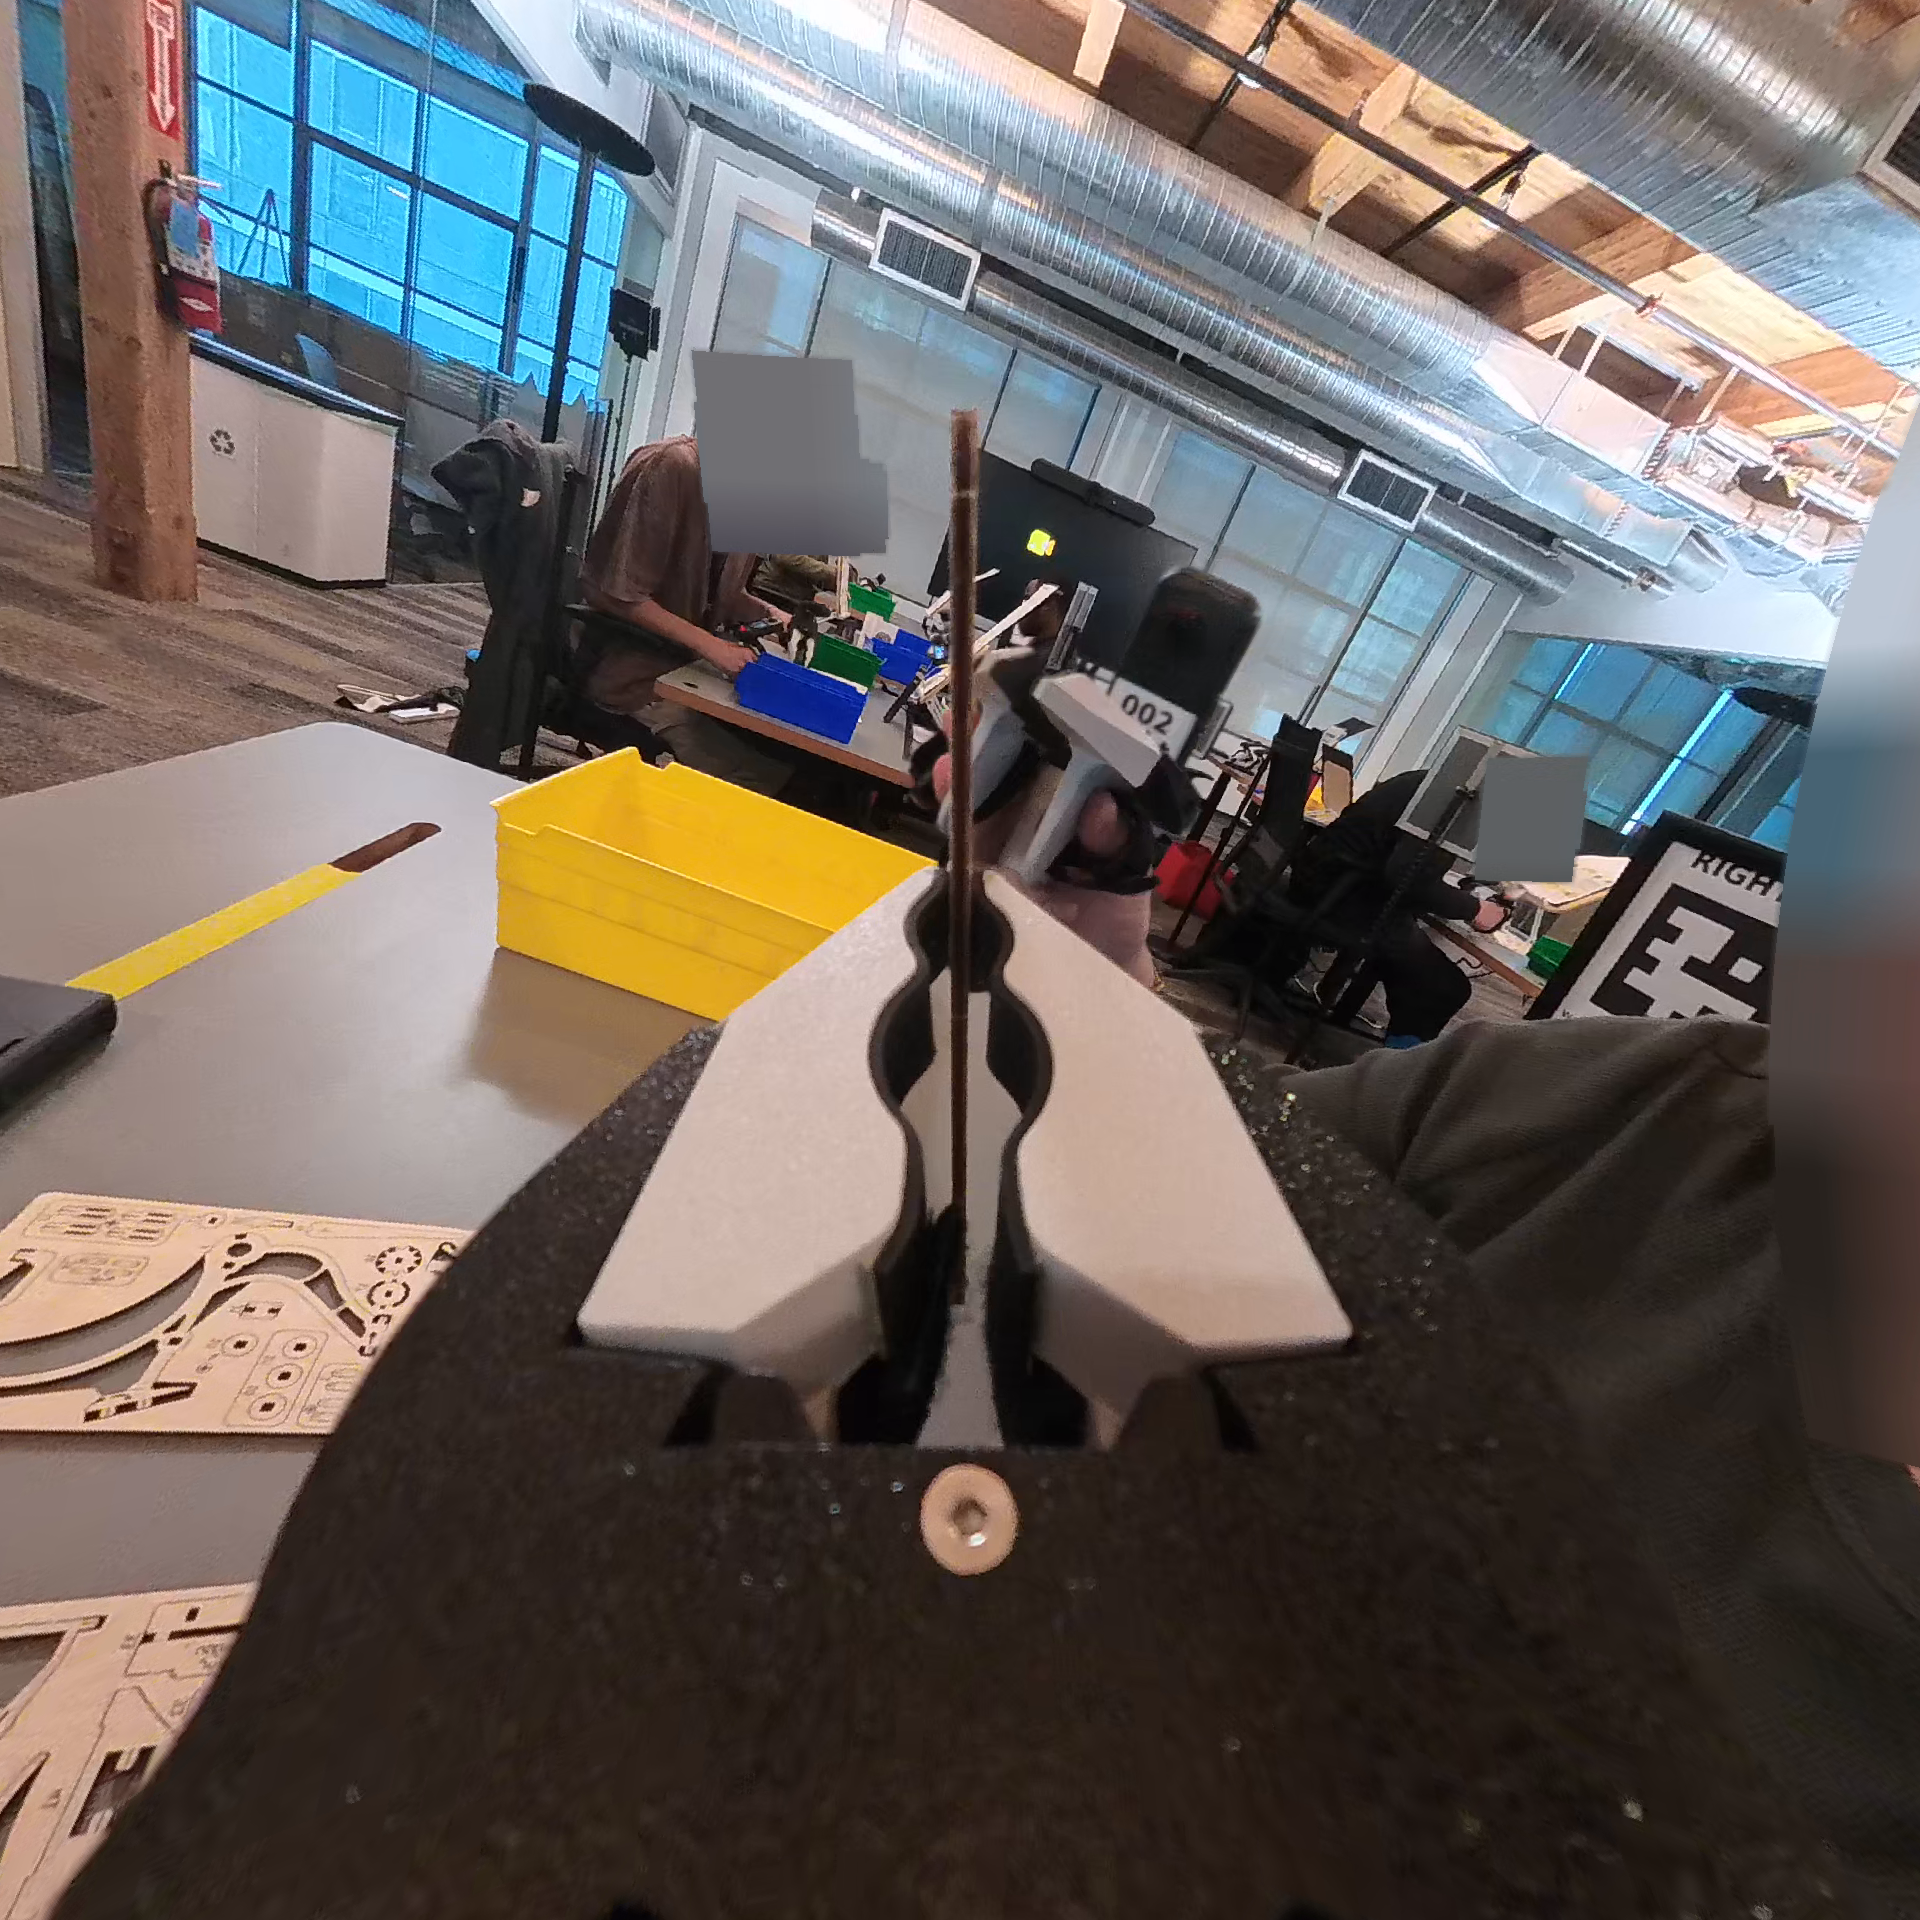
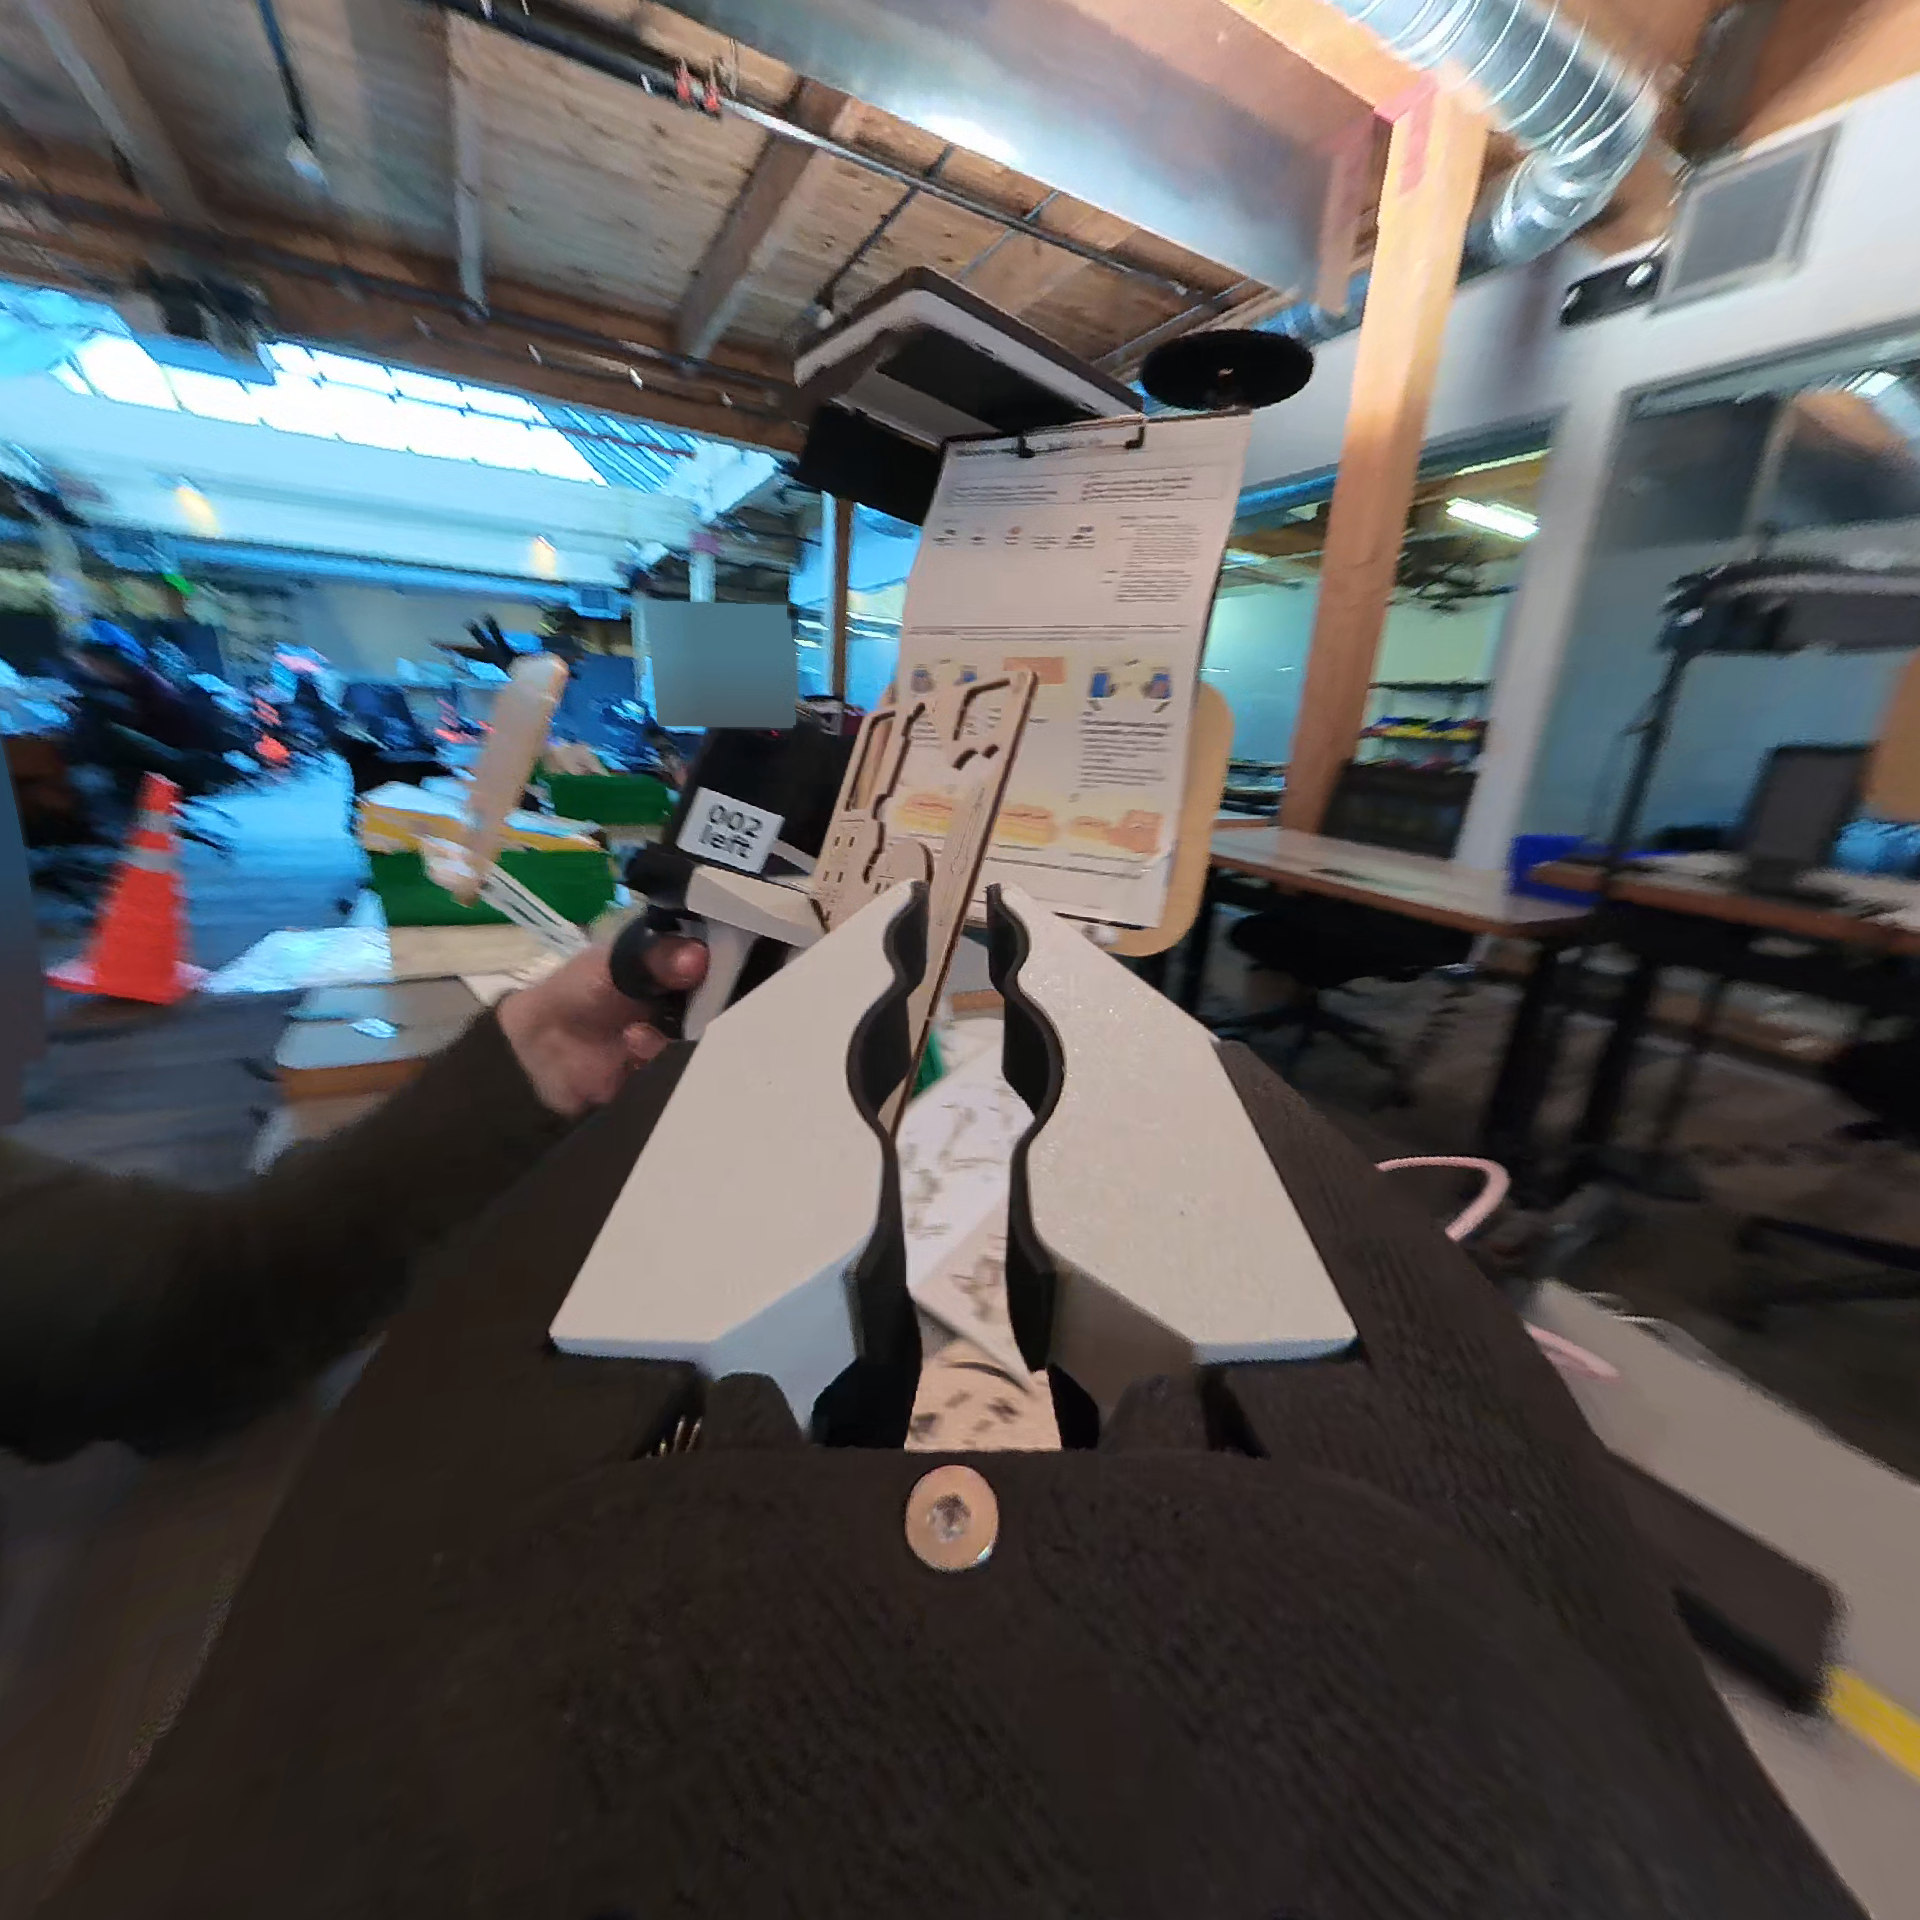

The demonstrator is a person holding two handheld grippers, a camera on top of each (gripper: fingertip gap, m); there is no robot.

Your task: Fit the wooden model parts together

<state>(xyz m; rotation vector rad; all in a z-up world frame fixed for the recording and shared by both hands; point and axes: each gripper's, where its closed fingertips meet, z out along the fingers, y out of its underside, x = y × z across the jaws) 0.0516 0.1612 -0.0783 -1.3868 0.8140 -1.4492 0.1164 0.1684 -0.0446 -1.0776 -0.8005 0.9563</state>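
Note:
My left gripper (image 1: 961, 883) is shut on a thin laser-cut wooden sheet (image 1: 964, 623), seen edge-on and standing straight up from its fingertips. In the right wrist view the same sheet (image 2: 935, 790) shows its cut-out face, tilted, with its lower edge between the jaws of my right gripper (image 2: 956, 894). Those jaws stand apart, wider than the sheet, which leans along the left finger. The left gripper (image 2: 727, 883) shows at the sheet's left side, held in a hand. The right gripper (image 1: 1081, 748) shows just behind the sheet in the left wrist view.
Two more wooden part sheets (image 1: 208, 1320) (image 1: 83, 1714) lie on the grey table (image 1: 312, 1039) at lower left. A yellow bin (image 1: 665, 862) stands behind them, beside a yellow tape strip (image 1: 229, 914). A clipped instruction page (image 2: 1070, 665) hangs ahead. People work at far tables. Spacing between my two grippers at the tips: around 8 centimeters.

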